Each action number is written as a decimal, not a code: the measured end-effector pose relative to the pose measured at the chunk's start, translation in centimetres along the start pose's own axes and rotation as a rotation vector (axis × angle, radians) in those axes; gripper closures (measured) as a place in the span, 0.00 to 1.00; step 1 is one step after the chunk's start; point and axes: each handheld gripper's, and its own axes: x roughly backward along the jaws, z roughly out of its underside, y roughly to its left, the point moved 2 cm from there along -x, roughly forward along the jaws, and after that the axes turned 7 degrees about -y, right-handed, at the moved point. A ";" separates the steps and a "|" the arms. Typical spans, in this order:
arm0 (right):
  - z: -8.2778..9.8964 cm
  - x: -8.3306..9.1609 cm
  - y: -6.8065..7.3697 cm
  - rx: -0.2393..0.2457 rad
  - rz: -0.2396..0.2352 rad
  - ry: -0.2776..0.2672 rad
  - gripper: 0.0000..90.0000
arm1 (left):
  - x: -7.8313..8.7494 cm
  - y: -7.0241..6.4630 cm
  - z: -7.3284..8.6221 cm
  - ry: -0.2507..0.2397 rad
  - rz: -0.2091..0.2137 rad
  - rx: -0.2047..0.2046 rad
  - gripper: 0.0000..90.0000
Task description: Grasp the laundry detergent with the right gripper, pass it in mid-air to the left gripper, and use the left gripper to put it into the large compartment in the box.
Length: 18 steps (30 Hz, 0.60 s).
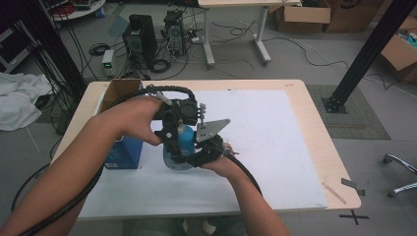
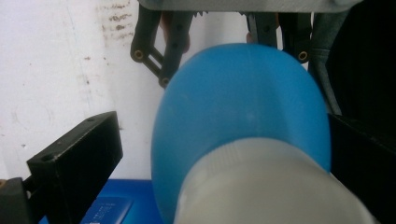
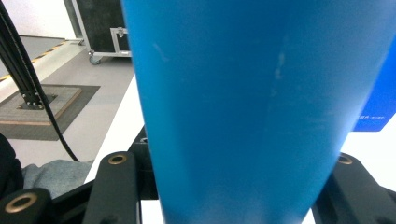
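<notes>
While upright on the white worktop (image 1: 275, 147), blue bottle (image 1: 179, 147) w/ pale cap (image 2: 271, 186) sits clamped at lower body by right claw (image 1: 204, 152), left claw (image 1: 172, 135) wide around neck; prob. light, smooth, slippery plastic, so best gripped low on body, cap ribs for twisting.

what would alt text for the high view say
Seen from above, a person's two hands bring black grippers together on a blue bottle standing on a white mat: the left gripper at its top, the right gripper around its body. A blue box stands just left.
</notes>
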 end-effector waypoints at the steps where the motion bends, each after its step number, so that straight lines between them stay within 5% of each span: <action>1: 0.0 0.0 0.0 -0.005 -0.001 0.001 0.51 | 0.0 0.0 0.0 0.003 -0.005 -0.003 0.02; 18: 0.0 0.0 -0.3 -0.002 -0.002 -0.003 0.51 | 0.1 0.1 -0.1 0.038 -0.017 -0.009 0.18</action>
